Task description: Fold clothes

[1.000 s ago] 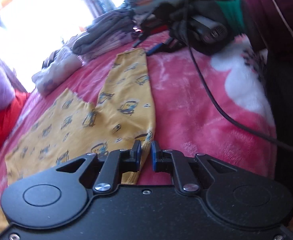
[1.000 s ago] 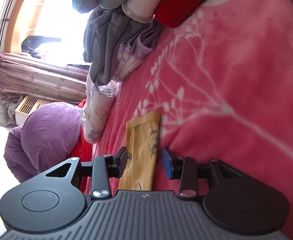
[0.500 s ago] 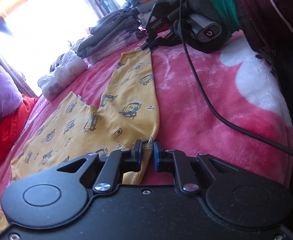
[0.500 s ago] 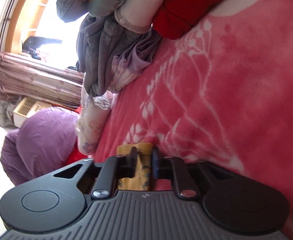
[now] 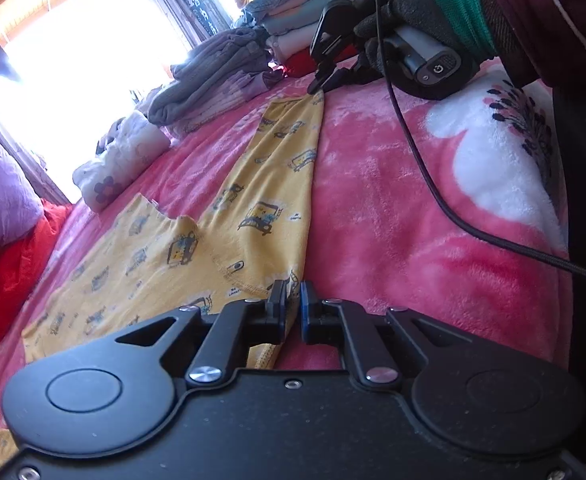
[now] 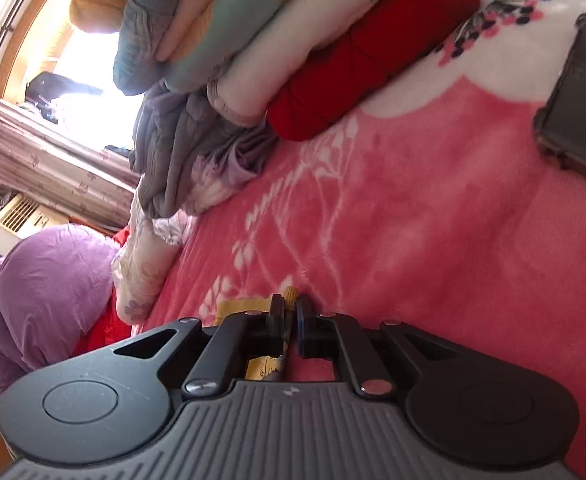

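A yellow garment with a cartoon print (image 5: 229,216) lies spread on the pink blanket (image 5: 393,208). My left gripper (image 5: 292,300) is shut on its near right edge, by the shoulder seam. One long sleeve runs away from me to my right gripper (image 5: 320,85), which is shut on the cuff. In the right wrist view the right gripper (image 6: 291,316) pinches the yellow cuff (image 6: 245,305), and only a small piece of fabric shows between and below the fingers.
A stack of folded clothes (image 6: 277,32) with a red item (image 6: 369,68) at the bottom stands at the far end. Grey and lilac clothes (image 5: 217,80), a white floral roll (image 5: 121,164), a purple pillow (image 6: 49,284) and a dark object (image 6: 581,100) lie around. A black cable (image 5: 433,184) crosses the blanket.
My right gripper closed on the sleeve cuff and moved further away, pulling the sleeve straight. My left gripper stayed shut on the garment's near edge.
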Available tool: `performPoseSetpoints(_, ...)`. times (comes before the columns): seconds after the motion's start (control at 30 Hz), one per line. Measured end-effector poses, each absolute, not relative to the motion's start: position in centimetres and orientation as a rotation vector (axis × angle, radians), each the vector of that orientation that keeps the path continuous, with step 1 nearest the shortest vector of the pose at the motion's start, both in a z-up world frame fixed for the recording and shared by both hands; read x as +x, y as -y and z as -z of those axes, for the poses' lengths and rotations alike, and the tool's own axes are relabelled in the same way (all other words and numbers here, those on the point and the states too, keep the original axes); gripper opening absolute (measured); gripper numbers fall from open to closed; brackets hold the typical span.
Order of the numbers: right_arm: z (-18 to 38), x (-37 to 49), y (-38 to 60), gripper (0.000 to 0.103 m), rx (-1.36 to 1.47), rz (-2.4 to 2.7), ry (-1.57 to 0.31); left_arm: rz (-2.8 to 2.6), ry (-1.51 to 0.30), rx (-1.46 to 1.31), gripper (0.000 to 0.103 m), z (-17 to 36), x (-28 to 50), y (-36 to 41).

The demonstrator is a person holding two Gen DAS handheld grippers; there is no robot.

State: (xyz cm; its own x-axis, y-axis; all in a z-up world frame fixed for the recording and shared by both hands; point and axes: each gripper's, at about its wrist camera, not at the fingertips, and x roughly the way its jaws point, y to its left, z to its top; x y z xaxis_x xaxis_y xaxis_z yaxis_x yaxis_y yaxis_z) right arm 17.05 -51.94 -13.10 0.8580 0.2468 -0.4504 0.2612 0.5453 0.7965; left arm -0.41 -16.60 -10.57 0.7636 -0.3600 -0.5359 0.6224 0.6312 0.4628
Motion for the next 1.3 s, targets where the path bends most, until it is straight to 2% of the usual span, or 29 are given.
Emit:
performPoseSetpoints(0.07, 13.0, 17.2, 51.5, 0.016, 0.994, 0.006, -0.55, 0.569, -0.387, 0.712, 0.004, 10.8, -0.8, 16.9)
performPoseSetpoints(0.13, 13.0, 17.2, 51.2, 0.018, 0.985, -0.002, -0.545, 0.576, -0.374, 0.733, 0.004, 11.1, -1.0, 17.1)
performPoseSetpoints(0.17, 13.0, 17.2, 51.2, 0.018, 0.979, -0.004, -0.543, 0.593, -0.374, 0.738, 0.004, 11.1, -1.2, 17.1)
performPoseSetpoints(0.2, 13.0, 17.2, 51.1, 0.018, 0.978, -0.006, -0.541, 0.61, -0.374, 0.743, 0.0, 11.2, -1.3, 17.0)
performPoseSetpoints(0.3, 13.2, 17.3, 51.1, 0.016, 0.983, -0.027, -0.535, 0.664, -0.37, 0.749, 0.0, 10.8, -2.0, 17.0)
performPoseSetpoints(0.33, 13.0, 17.4, 50.9, 0.012, 0.965, -0.019, -0.538, 0.67, -0.365, 0.756, 0.0, 10.7, -2.1, 17.1)
performPoseSetpoints(0.47, 12.7, 17.8, 50.3, 0.01, 0.916, 0.009, -0.546, 0.659, -0.385, 0.685, 0.0, 10.0, -1.7, 16.6)
performPoseSetpoints(0.53, 12.2, 17.6, 50.3, 0.012, 0.899, 0.039, -0.535, 0.623, -0.36, 0.665, 0.004, 9.2, -1.3, 16.4)
performPoseSetpoints(0.6, 11.3, 16.9, 50.2, 0.017, 0.867, 0.068, -0.499, 0.592, -0.345, 0.702, 0.011, 9.3, -1.0, 16.5)
performPoseSetpoints(0.67, 10.2, 15.7, 50.2, 0.039, 0.844, 0.082, -0.462, 0.596, -0.386, 0.7, 0.011, 10.1, -0.7, 16.6)
performPoseSetpoints(0.73, 9.7, 14.5, 50.0, 0.048, 0.854, 0.079, -0.459, 0.595, -0.399, 0.733, 0.012, 11.0, -0.8, 17.0)
performPoseSetpoints(0.8, 9.8, 13.4, 49.7, 0.051, 0.895, 0.079, -0.5, 0.575, -0.378, 0.773, 0.012, 11.5, -1.1, 17.4)
performPoseSetpoints(0.83, 10.2, 12.7, 49.4, 0.052, 0.937, 0.078, -0.533, 0.57, -0.382, 0.771, 0.008, 11.6, -1.0, 17.5)
performPoseSetpoints(0.87, 10.8, 12.1, 48.9, 0.052, 0.992, 0.072, -0.574, 0.569, -0.388, 0.763, 0.002, 11.6, -0.9, 17.4)
performPoseSetpoints(1.1, 10.5, 6.2, 41.8, 0.051, 0.959, -0.082, -0.725, 0.621, -0.381, 0.778, 0.0, 11.7, -1.3, 17.0)
performPoseSetpoints(1.17, 9.2, 5.0, 38.9, 0.041, 0.847, -0.123, -0.706, 0.62, -0.392, 0.758, 0.0, 11.7, -1.3, 16.9)
performPoseSetpoints(1.23, 7.2, 4.6, 36.4, 0.039, 0.707, -0.219, -0.626, 0.613, -0.404, 0.731, 0.001, 11.5, -1.3, 16.7)
performPoseSetpoints(1.3, 6.1, 5.0, 33.9, 0.035, 0.567, -0.304, -0.606, 0.619, -0.433, 0.692, 0.007, 10.8, -1.1, 16.2)
